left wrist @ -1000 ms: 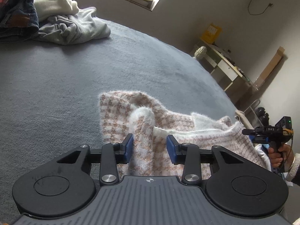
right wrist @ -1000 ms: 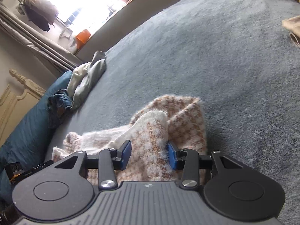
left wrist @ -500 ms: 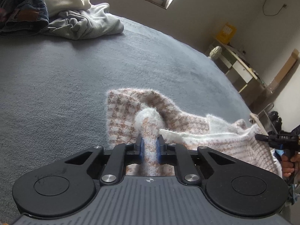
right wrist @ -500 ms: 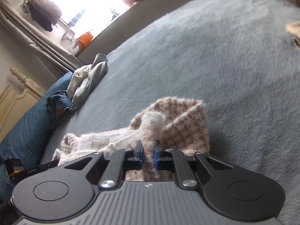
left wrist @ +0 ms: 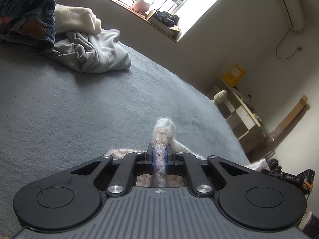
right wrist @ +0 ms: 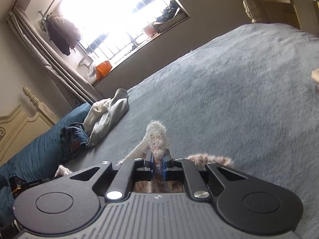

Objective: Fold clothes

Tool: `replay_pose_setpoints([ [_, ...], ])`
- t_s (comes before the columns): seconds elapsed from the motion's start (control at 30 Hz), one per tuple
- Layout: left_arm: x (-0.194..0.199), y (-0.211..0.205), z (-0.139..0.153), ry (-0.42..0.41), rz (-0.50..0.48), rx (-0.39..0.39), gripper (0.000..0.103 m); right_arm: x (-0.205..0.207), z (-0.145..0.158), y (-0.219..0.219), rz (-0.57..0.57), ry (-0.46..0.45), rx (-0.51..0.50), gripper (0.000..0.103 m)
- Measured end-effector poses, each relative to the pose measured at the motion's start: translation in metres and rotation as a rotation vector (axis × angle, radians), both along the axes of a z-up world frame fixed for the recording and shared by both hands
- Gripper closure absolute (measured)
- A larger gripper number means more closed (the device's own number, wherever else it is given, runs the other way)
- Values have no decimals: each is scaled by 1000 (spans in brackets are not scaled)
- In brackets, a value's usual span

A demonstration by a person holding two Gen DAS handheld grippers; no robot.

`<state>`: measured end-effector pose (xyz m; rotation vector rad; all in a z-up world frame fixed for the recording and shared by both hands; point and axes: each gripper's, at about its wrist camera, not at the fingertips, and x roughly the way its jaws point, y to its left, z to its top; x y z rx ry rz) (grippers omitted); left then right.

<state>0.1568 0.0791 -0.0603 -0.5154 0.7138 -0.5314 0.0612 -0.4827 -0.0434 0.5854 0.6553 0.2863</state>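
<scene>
Both tongs are clamped on the fuzzy checked sweater (left wrist: 162,133): left gripper (left wrist: 159,155) and right gripper (right wrist: 157,159) each pinch a fold at lower centre, above the grey bed (left wrist: 79,109)

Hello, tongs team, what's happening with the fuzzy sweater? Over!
Left tongs shut on fuzzy sweater. Right tongs shut on it too. Gray blanket ahead bare; clothes pile far off.
</scene>
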Motion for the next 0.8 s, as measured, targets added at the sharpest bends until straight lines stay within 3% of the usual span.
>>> replay_pose_setpoints([
  [0.1, 15, -2, -11, 31, 7, 12, 97, 14, -4, 0, -2, -2, -7, 94],
  [0.23, 29, -8, -39, 104, 12, 59, 97, 29, -32, -4, -26, 72, -11, 94],
  [0.37, 29, -8, -31, 62, 9, 37, 97, 34, -54, -12, -62, 104, 49, 94],
  [0.57, 41, -13, -52, 142, 0, 80, 91, 41, -71, -16, -58, 137, 46, 93],
  [0.7, 42, -3, -55, 194, 34, 33, 73, 44, -78, -20, -75, 160, 63, 84],
  [0.77, 39, 2, -49, 201, 54, 29, 68, 41, -74, -26, -97, 153, 65, 72],
  [0.8, 36, 3, -43, 193, 77, 48, 62, 38, -70, -30, -126, 149, 54, 60],
])
